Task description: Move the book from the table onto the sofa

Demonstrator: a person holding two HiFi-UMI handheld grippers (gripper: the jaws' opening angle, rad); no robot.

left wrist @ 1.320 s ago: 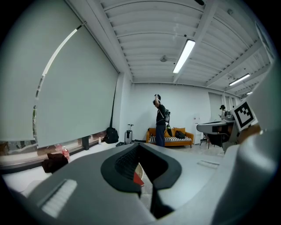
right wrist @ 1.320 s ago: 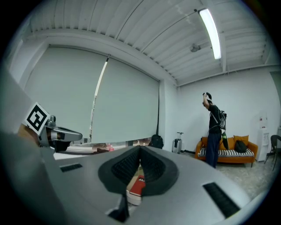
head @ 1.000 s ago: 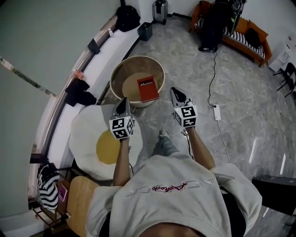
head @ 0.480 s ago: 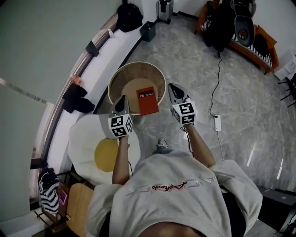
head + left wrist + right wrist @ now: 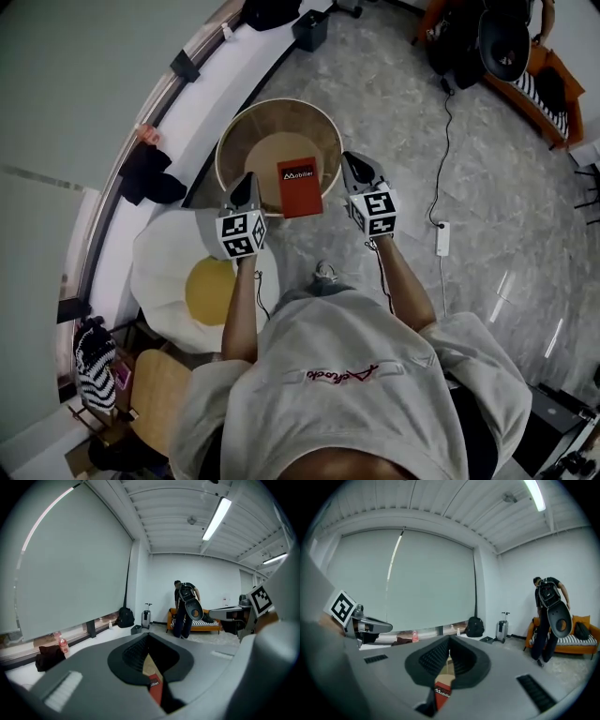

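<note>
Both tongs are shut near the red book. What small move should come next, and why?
Probably open both tongs. In the head view the left tongs and right tongs are shut, one on either side of the red book, which lies flat on the round table, not yet gripped.

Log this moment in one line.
book: on round table | left hand-held gripper: shut, empty | right hand-held gripper: shut, empty

Left gripper [image 5: 149, 640] fingers [image 5: 129, 656] together (red book [image 5: 156, 692] in the gap beneath), orange sofa [image 5: 208, 627] far behind
</note>
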